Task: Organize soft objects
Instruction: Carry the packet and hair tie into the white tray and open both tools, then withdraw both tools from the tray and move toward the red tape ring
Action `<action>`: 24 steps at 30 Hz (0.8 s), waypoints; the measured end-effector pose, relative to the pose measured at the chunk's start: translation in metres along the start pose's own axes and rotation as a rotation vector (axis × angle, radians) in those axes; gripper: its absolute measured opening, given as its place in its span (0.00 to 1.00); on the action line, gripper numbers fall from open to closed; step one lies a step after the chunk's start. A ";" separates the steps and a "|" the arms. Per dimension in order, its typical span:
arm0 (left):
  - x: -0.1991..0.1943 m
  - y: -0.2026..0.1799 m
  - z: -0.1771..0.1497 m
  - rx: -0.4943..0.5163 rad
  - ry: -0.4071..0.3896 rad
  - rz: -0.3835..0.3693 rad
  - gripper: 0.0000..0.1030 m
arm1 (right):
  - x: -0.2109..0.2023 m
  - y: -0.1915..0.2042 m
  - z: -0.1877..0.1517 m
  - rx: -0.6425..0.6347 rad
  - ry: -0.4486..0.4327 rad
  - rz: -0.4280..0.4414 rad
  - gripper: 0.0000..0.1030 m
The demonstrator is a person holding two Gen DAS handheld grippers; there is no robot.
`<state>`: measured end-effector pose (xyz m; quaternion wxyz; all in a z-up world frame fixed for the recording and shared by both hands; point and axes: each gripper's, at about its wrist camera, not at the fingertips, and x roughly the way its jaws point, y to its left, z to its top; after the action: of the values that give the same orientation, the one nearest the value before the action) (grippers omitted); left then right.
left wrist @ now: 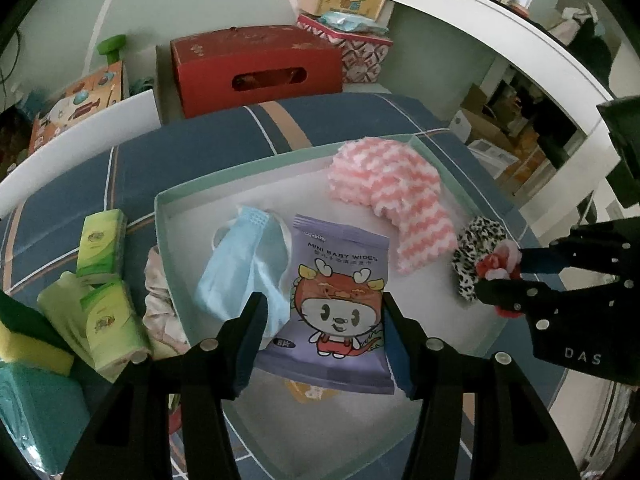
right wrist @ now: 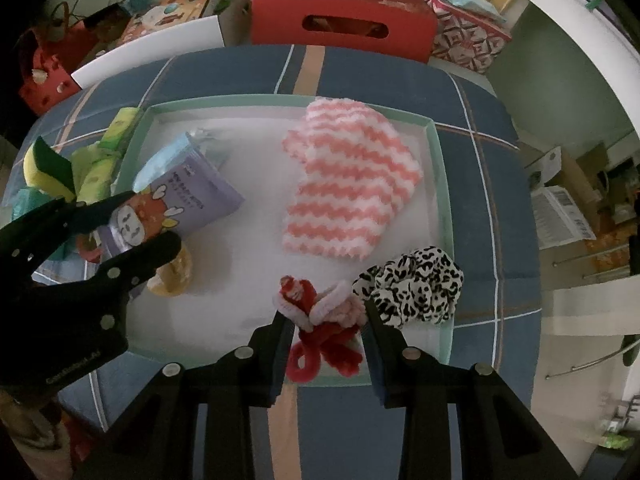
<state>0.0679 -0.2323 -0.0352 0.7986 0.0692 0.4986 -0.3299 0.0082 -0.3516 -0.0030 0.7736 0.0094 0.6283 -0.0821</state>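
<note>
The shallow mint-green cardboard tray (right wrist: 442,184) has bare white floor in its middle and near-left part. The pink-and-white striped fluffy cloth (right wrist: 344,184) fills its far right. A leopard-print fabric scrunchie (right wrist: 412,284) crowds the near right rim. Green tissue packs (left wrist: 104,280) and a yellow-green sponge (left wrist: 32,340) block the left side outside.

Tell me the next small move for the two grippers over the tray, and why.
Probably open both and let go. The left gripper holds the purple baby wipes pack between its jaws, and the right gripper holds the red and pink hair ties. Both loads hang over the white floor of the green-rimmed tray, beside the striped cloth and the leopard scrunchie.
</note>
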 end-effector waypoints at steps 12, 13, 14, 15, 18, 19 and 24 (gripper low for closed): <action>-0.030 0.013 0.003 -0.027 -0.043 0.054 0.84 | -0.011 0.001 0.002 -0.011 -0.008 -0.036 0.71; -0.035 0.016 0.002 -0.032 -0.048 0.078 0.84 | -0.013 0.003 0.001 -0.015 -0.009 -0.042 0.75; -0.040 0.019 0.000 -0.041 -0.047 0.109 0.84 | -0.015 0.004 0.000 -0.019 -0.008 -0.048 0.77; -0.043 0.023 -0.001 -0.050 -0.043 0.134 0.84 | -0.018 0.007 -0.001 -0.023 -0.008 -0.054 0.78; -0.052 0.036 -0.011 -0.085 -0.020 0.186 0.84 | -0.026 0.014 -0.003 -0.034 -0.010 -0.052 0.78; -0.054 0.040 -0.014 -0.097 -0.014 0.194 0.84 | -0.030 0.018 -0.004 -0.041 -0.012 -0.052 0.78; -0.075 0.057 -0.031 -0.120 -0.025 0.207 0.84 | -0.048 0.036 -0.005 -0.068 -0.029 -0.058 0.78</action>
<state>0.0568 -0.1400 0.0002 0.8372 0.0684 0.4977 -0.2162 -0.0014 -0.3097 0.0391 0.7800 -0.0361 0.6192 -0.0831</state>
